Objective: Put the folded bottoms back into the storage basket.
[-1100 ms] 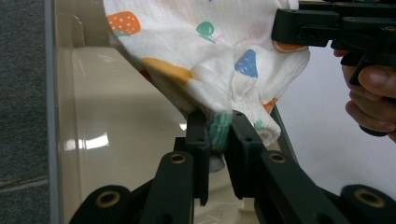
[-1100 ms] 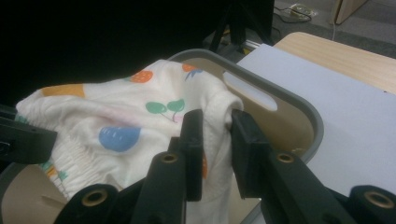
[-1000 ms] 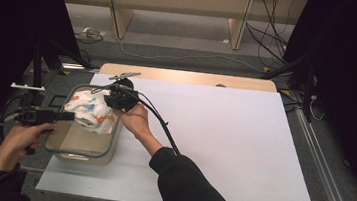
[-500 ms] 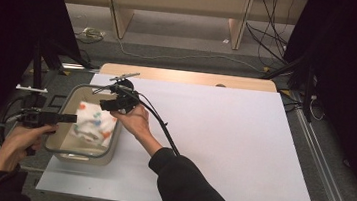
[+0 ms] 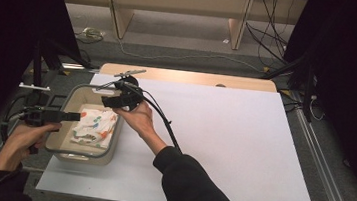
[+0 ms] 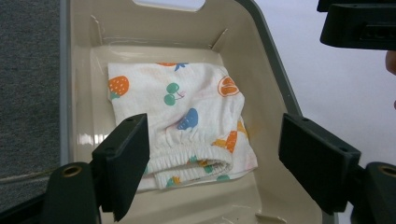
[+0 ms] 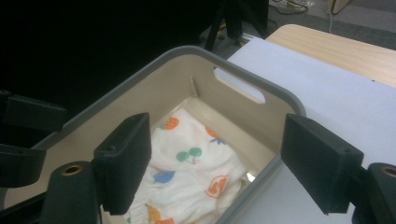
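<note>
White sheet (image 5: 223,135) spread over the table, and at its left edge sits the beige bin (image 5: 68,103) with the folded fruit-print cloth (image 5: 95,127) flat on its floor. Both sets of jaws have just been opening, nothing between them: left gripper (image 5: 71,116) released over the bin's left rim, right gripper (image 5: 109,98) released above its far right corner. Best to lift straight up, clear of the walls, so no pad snags the elastic hem. The cloth's underside is hidden, so its fold is hard to judge.

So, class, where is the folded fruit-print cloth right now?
The folded cloth lies flat on the bottom of the beige tub at the table's left, below the open left gripper and right gripper.
</note>
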A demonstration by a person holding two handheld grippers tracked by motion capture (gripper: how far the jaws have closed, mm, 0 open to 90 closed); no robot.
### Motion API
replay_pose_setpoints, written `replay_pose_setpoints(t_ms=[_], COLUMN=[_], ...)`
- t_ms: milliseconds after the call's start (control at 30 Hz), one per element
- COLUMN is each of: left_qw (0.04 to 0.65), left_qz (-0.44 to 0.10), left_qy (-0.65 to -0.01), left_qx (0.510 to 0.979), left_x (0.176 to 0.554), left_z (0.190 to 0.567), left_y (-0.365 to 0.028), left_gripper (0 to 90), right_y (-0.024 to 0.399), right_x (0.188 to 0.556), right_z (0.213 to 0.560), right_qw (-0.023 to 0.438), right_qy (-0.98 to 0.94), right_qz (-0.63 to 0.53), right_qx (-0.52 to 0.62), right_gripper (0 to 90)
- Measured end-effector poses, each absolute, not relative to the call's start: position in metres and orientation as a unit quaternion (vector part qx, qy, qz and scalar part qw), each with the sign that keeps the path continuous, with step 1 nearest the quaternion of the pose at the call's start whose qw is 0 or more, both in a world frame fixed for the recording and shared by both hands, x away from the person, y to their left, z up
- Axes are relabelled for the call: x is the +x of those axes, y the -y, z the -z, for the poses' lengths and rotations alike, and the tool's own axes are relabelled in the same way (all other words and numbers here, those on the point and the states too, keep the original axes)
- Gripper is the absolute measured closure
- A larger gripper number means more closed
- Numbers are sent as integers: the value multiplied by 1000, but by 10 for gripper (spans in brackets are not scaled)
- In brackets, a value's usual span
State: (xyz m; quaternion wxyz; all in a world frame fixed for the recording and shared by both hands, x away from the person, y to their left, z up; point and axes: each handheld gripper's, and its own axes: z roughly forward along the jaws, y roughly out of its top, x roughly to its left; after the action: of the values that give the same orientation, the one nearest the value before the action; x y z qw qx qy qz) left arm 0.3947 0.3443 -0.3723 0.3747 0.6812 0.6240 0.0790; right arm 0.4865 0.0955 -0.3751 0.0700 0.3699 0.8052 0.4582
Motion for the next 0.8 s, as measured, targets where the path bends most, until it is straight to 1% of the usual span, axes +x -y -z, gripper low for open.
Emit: replay_pose_setpoints(t_ms=[300,633,800], left_qw=[386,389,408], left_qz=[-84,-90,-83], left_qy=[-615,-598,-582], left_qx=[683,696,698], left_x=[397,399,399], left_z=[370,370,370], left_y=[-332,-313,-305], left_gripper=[237,222,204], right_y=[-79,-57,-48], right_x=[487,488,486], right_z=[369,369,368], right_qw=[76,80,82], right_qy=[-799,-793,-792], right_qz=[-470,-476,-479], right_qx=[367,372,369], right_gripper=[254,251,251])
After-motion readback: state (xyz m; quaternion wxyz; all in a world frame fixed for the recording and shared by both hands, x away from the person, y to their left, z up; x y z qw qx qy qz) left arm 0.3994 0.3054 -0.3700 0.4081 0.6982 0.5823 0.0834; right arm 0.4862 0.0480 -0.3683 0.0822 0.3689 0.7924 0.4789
